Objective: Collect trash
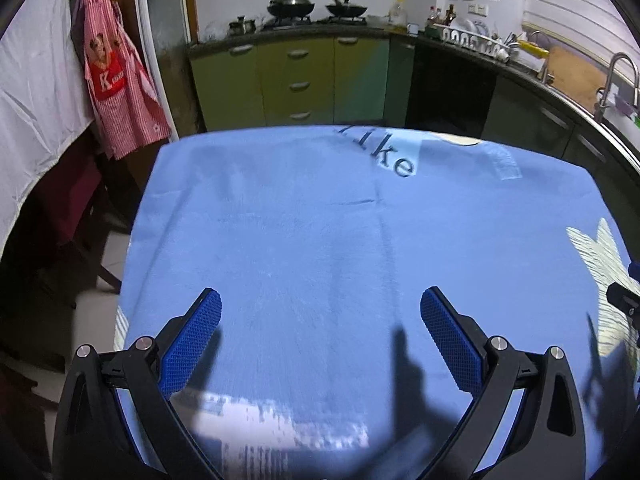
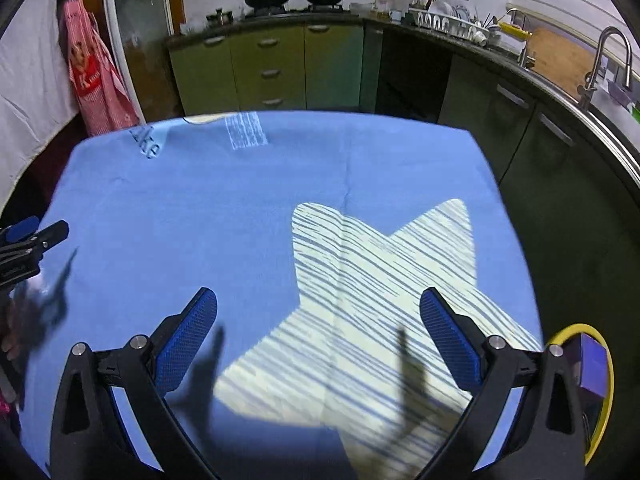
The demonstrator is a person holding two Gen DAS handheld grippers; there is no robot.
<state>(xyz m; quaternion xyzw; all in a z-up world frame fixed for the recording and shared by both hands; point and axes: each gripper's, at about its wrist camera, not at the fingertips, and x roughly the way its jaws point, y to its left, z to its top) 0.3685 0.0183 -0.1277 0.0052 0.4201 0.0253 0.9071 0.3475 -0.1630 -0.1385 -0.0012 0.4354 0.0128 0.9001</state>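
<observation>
Trash was not seen on the blue cloth (image 1: 320,240); both grippers (image 1: 320,340) (image 2: 318,340) were held wide apart, empty, so a grasp could be wasted.

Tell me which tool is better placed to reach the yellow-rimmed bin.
Right. The yellow-rimmed bin sits just off the table's right edge beside the right tool; the left tool faces only blue cloth.

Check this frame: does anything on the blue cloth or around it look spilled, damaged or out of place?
Nothing stands out. The blue cloth lies flat with only fold creases and no trash on it. Both grippers, left and right, are open and empty. A yellow-rimmed bin sits at the table's right edge.
</observation>
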